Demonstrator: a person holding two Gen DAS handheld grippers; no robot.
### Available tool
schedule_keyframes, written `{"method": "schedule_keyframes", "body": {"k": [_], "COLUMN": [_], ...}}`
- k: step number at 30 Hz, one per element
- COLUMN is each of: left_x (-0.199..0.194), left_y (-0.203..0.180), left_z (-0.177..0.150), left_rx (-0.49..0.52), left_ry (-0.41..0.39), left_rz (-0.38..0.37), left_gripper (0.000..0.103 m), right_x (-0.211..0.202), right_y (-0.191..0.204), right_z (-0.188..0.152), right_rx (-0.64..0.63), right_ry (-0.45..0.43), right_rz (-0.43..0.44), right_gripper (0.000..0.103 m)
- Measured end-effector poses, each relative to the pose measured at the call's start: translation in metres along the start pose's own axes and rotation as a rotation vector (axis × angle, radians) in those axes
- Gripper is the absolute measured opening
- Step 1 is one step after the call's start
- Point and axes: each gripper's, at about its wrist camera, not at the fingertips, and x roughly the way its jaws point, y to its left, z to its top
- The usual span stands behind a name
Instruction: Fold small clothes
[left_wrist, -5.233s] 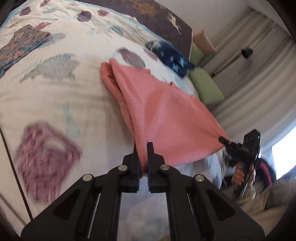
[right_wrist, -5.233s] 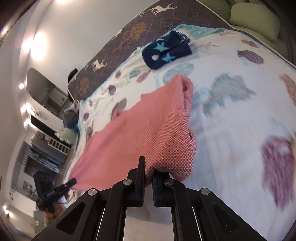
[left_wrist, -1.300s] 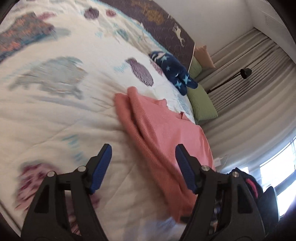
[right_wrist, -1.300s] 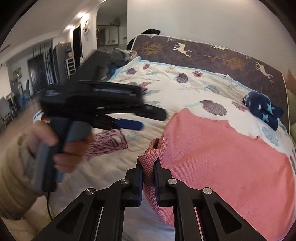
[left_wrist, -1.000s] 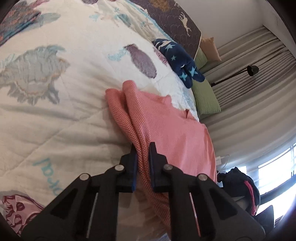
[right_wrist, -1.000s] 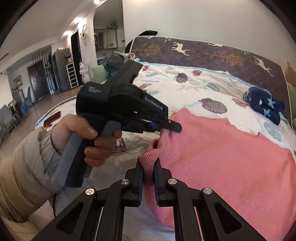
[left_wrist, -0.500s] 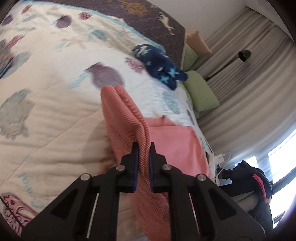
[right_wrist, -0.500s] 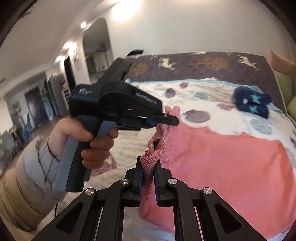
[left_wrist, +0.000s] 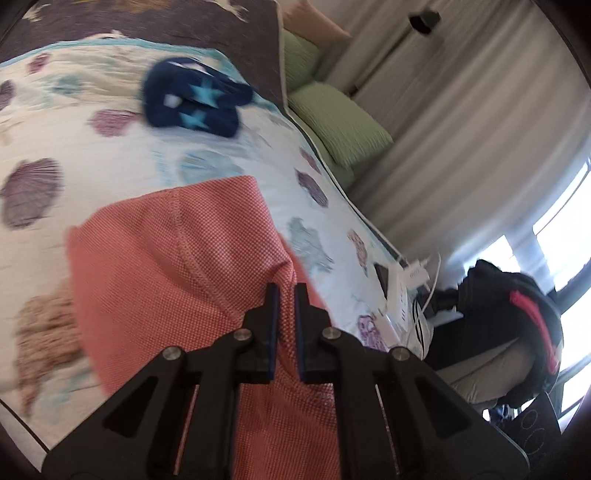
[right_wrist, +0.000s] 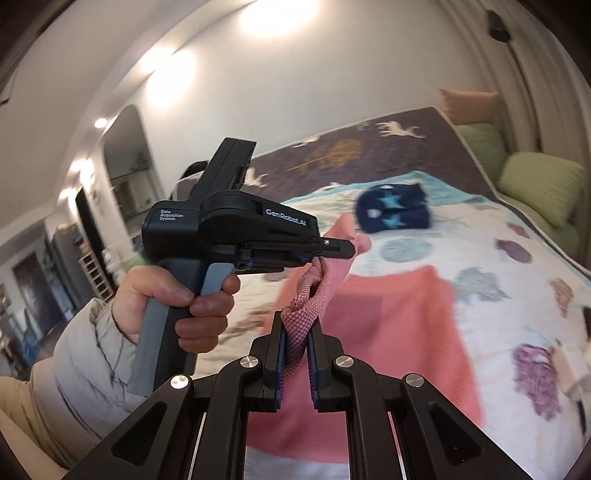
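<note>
A salmon-pink knit garment (left_wrist: 177, 266) lies partly on the bed and is lifted at one edge. My left gripper (left_wrist: 284, 291) is shut on a fold of it. In the right wrist view my right gripper (right_wrist: 295, 325) is shut on a bunched edge of the same garment (right_wrist: 399, 314). The left gripper (right_wrist: 341, 250) shows there too, held by a hand, pinching the cloth just above and ahead of my right fingertips. The rest of the garment hangs down onto the bed.
The bed has a white quilt with shell prints (left_wrist: 110, 158). A folded navy garment with blue stars (left_wrist: 192, 107) lies near the headboard, also in the right wrist view (right_wrist: 391, 212). Green pillows (left_wrist: 340, 125), curtains and a chair with dark clothes (left_wrist: 517, 317) stand beside the bed.
Both grippers have lifted the pinched edge of the pink garment higher off the bed, close together. The left view has swung toward the bed's right side.
</note>
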Motion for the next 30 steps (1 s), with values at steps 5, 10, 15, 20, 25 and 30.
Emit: {"method": "schedule_keyframes", "body": {"k": [5, 10, 15, 20, 25, 30], "left_x": [0.052, 0.082, 0.072, 0.017, -0.031, -0.054], "left_y": [-0.030, -0.038, -0.039, -0.054, -0.045, -0.020], "left_z": [-0.001, -0.012, -0.014, -0.041, -0.106, -0.163], "left_rx": [0.053, 0.085, 0.081, 0.229, 0.245, 0.125], "left_ry": [0.073, 0.142, 0.120, 0.031, 0.024, 0.047], "left_rz": [-0.001, 0.016, 0.006, 0.076, 0.157, 0.207], "left_gripper": [0.009, 0.009, 0.013, 0.032, 0.035, 0.043], "right_x": [-0.016, -0.022, -0.020, -0.051, -0.057, -0.034], "right_y": [-0.040, -0.068, -0.095, -0.121, -0.118, -0.096], "right_z": [-0.011, -0.026, -0.040, -0.038, -0.052, -0.071], "right_rx": [0.074, 0.145, 0.214, 0.244, 0.145, 0.070], "right_ry": [0.004, 0.050, 0.127, 0.071, 0.172, 0.271], "right_rz": [-0.088, -0.127, -0.151, -0.226, -0.210, -0.169], "right_gripper": [0.009, 0.009, 0.018, 0.024, 0.025, 0.025]}}
